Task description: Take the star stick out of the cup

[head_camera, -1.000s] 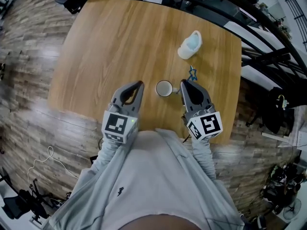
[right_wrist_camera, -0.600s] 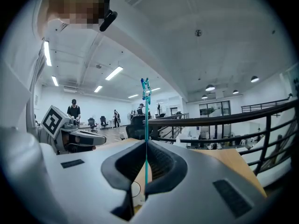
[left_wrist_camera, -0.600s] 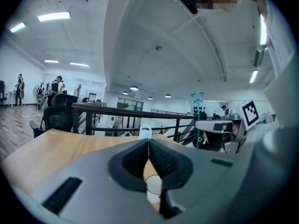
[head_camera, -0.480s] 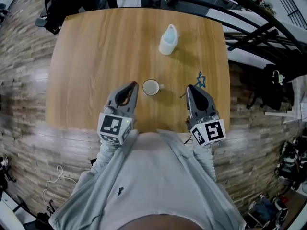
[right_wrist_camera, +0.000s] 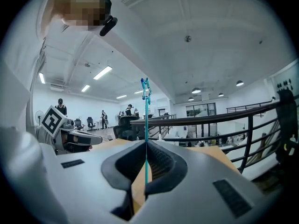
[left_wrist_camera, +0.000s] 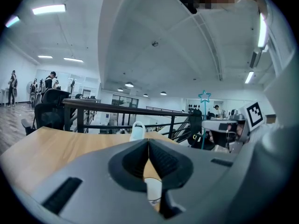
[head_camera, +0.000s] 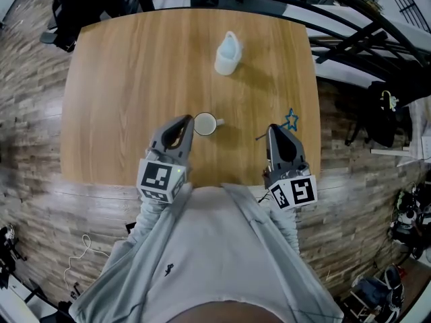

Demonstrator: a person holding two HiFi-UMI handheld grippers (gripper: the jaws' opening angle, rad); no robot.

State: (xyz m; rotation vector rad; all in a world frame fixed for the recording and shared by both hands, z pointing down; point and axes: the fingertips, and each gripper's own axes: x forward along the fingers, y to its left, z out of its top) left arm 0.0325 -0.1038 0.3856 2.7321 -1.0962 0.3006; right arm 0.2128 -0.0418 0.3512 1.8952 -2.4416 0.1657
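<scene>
The star stick (head_camera: 291, 118), a thin teal stick with a blue star on top, stands out of my right gripper (head_camera: 273, 128), clear of the cup and over the table's right side. In the right gripper view the stick (right_wrist_camera: 145, 125) runs up from between the jaws of my right gripper (right_wrist_camera: 145, 143), which are pressed on it. The white cup (head_camera: 205, 124) stands upright on the table, nothing showing in it. My left gripper (head_camera: 186, 119) rests just left of the cup, jaws together and holding nothing. In the left gripper view the cup (left_wrist_camera: 153, 190) shows below the jaws of my left gripper (left_wrist_camera: 148, 142).
A white jug-like container (head_camera: 227, 52) stands at the far middle of the wooden table (head_camera: 128, 79). A black railing (head_camera: 350, 42) runs beyond the table's far and right edges. The table's right edge lies close to my right gripper.
My right gripper has carried the star stick to the right, away from the cup. The left gripper has stayed beside the cup.
</scene>
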